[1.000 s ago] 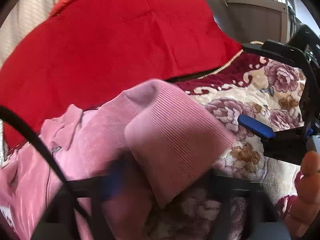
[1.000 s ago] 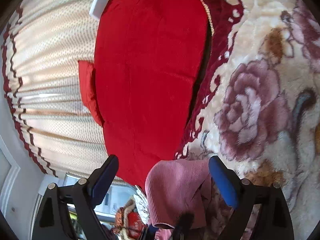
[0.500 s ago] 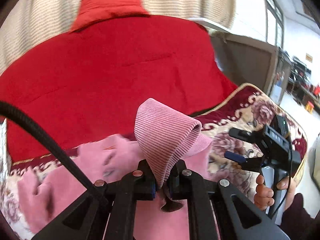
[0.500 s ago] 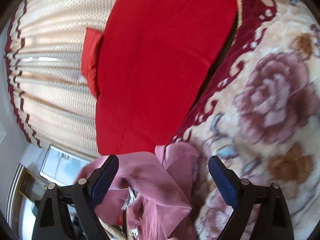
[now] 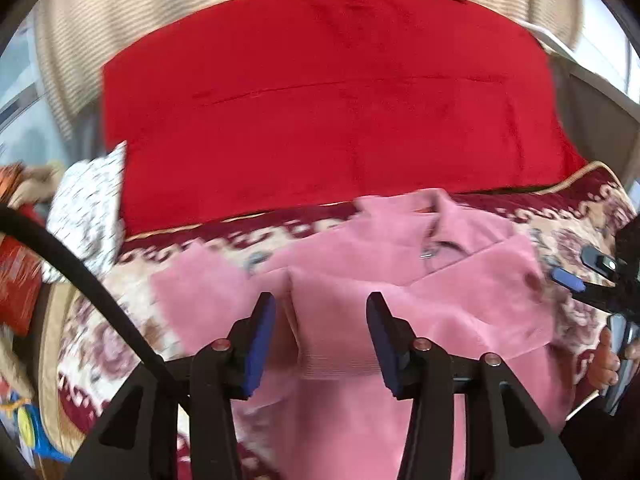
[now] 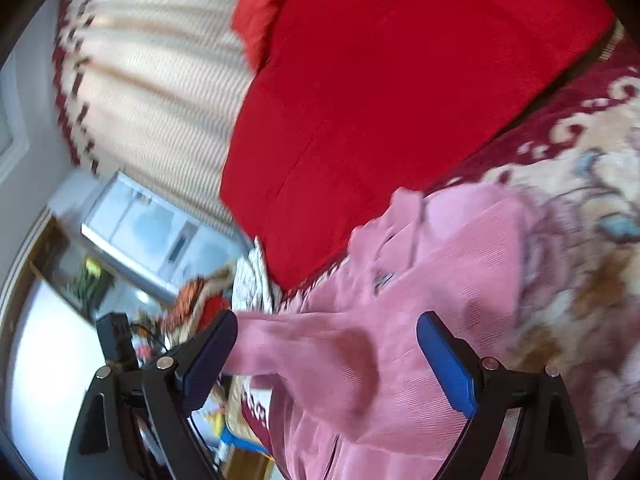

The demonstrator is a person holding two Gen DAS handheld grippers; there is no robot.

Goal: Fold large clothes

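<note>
A pink ribbed garment (image 5: 400, 300) with a collar and zipper lies on the floral blanket (image 5: 132, 280); a sleeve is folded across its body. My left gripper (image 5: 320, 344) is open and empty just above the garment's front part. My right gripper (image 6: 328, 356) is open and empty over the garment (image 6: 440, 280). It also shows at the right edge of the left wrist view (image 5: 588, 276), beside the garment's right side.
A large red quilt (image 5: 328, 120) lies behind the garment, with striped curtains (image 6: 160, 80) beyond. A white patterned cloth (image 5: 88, 208) sits at the left of the blanket. Cluttered items (image 6: 192, 312) and a window (image 6: 152, 236) lie off the bed's left side.
My left gripper has let go of the pink sleeve and opened. The sleeve now lies folded across the garment. Both grippers have pulled back, and the right stays open.
</note>
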